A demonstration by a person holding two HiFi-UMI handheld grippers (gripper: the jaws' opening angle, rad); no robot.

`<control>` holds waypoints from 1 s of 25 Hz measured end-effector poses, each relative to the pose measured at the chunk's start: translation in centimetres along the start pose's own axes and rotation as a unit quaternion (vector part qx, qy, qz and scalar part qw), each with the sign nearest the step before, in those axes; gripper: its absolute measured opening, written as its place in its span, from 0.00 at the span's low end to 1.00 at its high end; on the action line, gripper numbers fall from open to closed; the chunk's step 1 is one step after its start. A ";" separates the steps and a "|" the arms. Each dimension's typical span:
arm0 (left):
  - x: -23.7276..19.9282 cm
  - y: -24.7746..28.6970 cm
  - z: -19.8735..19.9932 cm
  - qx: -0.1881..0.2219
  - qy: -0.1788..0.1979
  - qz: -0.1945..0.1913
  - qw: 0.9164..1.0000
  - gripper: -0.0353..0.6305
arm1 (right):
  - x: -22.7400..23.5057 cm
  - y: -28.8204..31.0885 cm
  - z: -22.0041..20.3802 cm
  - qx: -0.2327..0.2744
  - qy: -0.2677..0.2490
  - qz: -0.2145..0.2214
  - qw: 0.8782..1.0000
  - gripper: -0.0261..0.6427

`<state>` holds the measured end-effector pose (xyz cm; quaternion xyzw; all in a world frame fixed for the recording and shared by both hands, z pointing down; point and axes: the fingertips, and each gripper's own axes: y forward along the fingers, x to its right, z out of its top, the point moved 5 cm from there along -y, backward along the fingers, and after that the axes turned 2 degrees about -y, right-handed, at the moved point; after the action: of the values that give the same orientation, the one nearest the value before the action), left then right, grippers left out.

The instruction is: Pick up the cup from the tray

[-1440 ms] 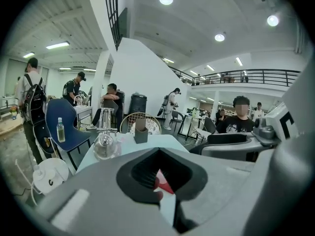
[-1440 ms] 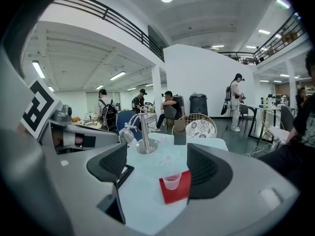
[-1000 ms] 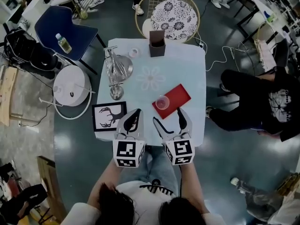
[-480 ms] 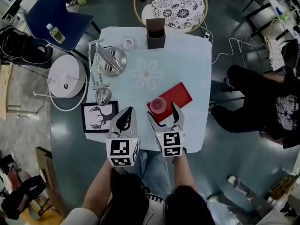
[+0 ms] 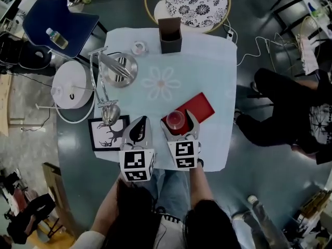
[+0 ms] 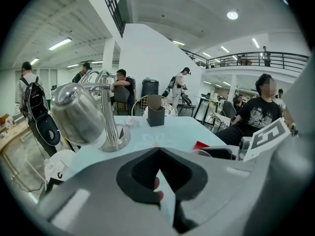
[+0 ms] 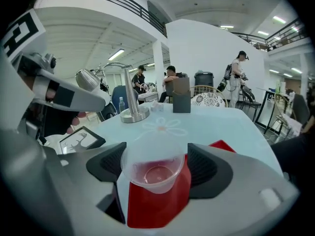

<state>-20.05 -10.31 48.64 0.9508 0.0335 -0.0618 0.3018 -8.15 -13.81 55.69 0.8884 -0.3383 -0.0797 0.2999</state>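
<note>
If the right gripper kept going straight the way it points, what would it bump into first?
Most likely the clear cup on the red tray, already between the jaws of the right gripper, which have just been closing but don't grip yet.

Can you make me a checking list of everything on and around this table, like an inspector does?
Surface: table covered by a pale cloth with a flower print.
Job's things: clear cup standing upright on the red tray.
Clutter: silver lamp, deer picture, dark box.
Grippers: right gripper open, its fingers either side of the cup and just been closing; left gripper shut, holding nothing.
Cables: white cable on the floor right of the table.
Surroundings: blue chair with a bottle on it, patterned round chair, seated person in black.
</note>
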 end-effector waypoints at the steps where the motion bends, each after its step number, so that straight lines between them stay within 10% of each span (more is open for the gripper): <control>1: -0.2 0.0 -0.1 -0.002 -0.001 0.000 1.000 0.05 | 0.0 0.1 -0.2 -0.005 0.001 -0.003 1.000 0.63; 25: 3.9 -1.2 1.2 0.017 -0.003 -0.041 0.999 0.06 | 3.2 -7.9 0.5 0.007 0.024 -0.056 0.998 0.55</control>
<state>-16.47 -9.91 46.46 0.9533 0.0707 -0.0780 0.2829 -1.56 -11.49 50.86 0.9098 -0.2810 -0.0726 0.2967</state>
